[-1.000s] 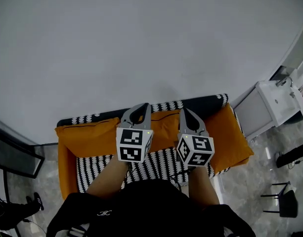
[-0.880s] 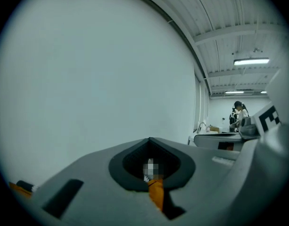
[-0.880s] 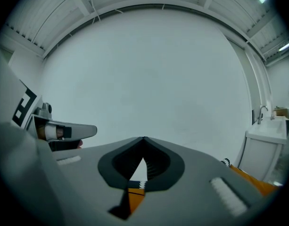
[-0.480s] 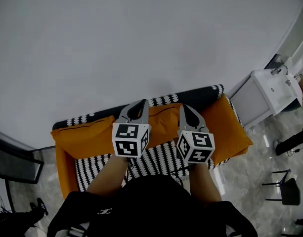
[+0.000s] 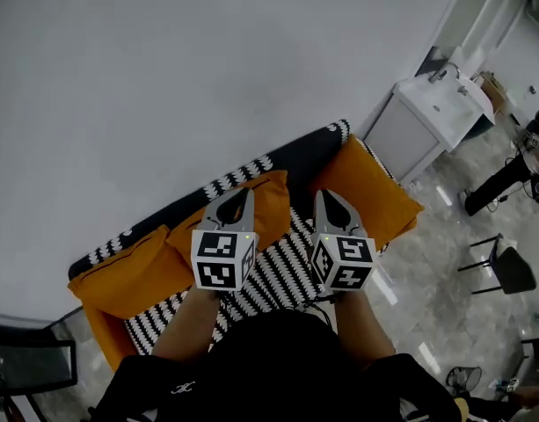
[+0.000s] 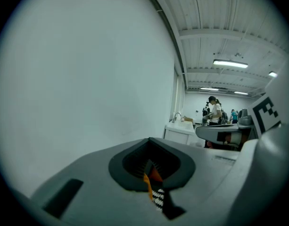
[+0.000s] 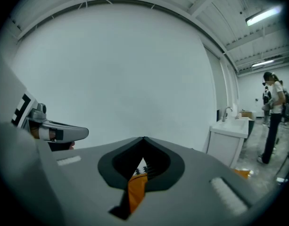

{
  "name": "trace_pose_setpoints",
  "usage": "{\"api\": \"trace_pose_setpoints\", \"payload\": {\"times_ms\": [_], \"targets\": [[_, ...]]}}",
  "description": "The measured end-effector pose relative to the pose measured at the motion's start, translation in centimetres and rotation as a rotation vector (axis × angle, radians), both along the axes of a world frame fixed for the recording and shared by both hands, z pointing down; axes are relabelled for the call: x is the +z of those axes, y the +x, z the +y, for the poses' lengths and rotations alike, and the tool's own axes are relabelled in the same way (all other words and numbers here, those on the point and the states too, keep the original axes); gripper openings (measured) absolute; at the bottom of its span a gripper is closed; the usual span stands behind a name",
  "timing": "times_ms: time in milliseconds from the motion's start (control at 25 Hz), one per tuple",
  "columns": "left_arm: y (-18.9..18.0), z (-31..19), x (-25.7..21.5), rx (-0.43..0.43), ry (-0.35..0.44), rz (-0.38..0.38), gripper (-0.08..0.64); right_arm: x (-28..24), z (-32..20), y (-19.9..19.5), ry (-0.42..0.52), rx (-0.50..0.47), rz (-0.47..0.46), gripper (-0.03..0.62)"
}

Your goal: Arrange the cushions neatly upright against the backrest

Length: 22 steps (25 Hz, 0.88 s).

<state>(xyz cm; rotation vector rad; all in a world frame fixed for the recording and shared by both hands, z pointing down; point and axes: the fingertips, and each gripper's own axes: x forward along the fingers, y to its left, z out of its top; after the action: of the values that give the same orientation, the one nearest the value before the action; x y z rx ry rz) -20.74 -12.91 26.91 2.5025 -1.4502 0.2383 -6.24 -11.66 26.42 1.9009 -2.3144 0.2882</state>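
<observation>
A sofa with a black-and-white patterned cover (image 5: pixel 278 275) carries three orange cushions. The left one (image 5: pixel 120 275) lies along the backrest. A middle cushion (image 5: pixel 267 207) stands between my grippers, and the right cushion (image 5: pixel 375 192) leans at the sofa's far end. My left gripper (image 5: pixel 241 192) and right gripper (image 5: pixel 324 195) hover side by side over the seat, both shut with nothing in them. In the left gripper view the closed left gripper (image 6: pixel 150 140) shows only a sliver of orange and pattern behind it. The right gripper (image 7: pixel 143 138) likewise shows orange fabric through its gap.
A plain white wall (image 5: pixel 163 77) rises behind the sofa. A white cabinet with a sink (image 5: pixel 427 112) stands just right of it, and a black stool (image 5: pixel 502 266) is on the tiled floor. People (image 6: pixel 214 112) stand far off in the room.
The head view has swung, so the sofa now lies slanted with the sink cabinet higher up. Both grippers stay shut and side by side, a little lower over the seat.
</observation>
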Motion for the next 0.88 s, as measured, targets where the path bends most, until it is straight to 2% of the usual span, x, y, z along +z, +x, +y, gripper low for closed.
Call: {"api": "trace_pose_setpoints", "payload": {"times_ms": [200, 320, 480, 640, 880], "targets": [[4.5, 0.9, 1.3, 0.158, -0.022, 0.01, 0.011, 1.6, 2.2, 5.3, -0.044, 0.148, 0.007, 0.006], [7.4, 1.9, 1.3, 0.214, -0.001, -0.016, 0.011, 1.8, 3.5, 8.5, -0.054, 0.21, 0.019, 0.006], [10.8, 2.1, 1.6, 0.251, 0.032, -0.074, 0.011, 1.7, 3.7, 12.1, -0.05, 0.262, 0.034, 0.006], [14.3, 0.6, 1.6, 0.268, 0.001, -0.111, 0.011, 1.4, 2.6, 16.2, -0.067, 0.308, 0.068, 0.006], [21.5, -2.4, 3.7, 0.288, -0.057, -0.144, 0.011, 3.7, 0.6, 24.6, -0.09, 0.319, 0.021, 0.008]]}}
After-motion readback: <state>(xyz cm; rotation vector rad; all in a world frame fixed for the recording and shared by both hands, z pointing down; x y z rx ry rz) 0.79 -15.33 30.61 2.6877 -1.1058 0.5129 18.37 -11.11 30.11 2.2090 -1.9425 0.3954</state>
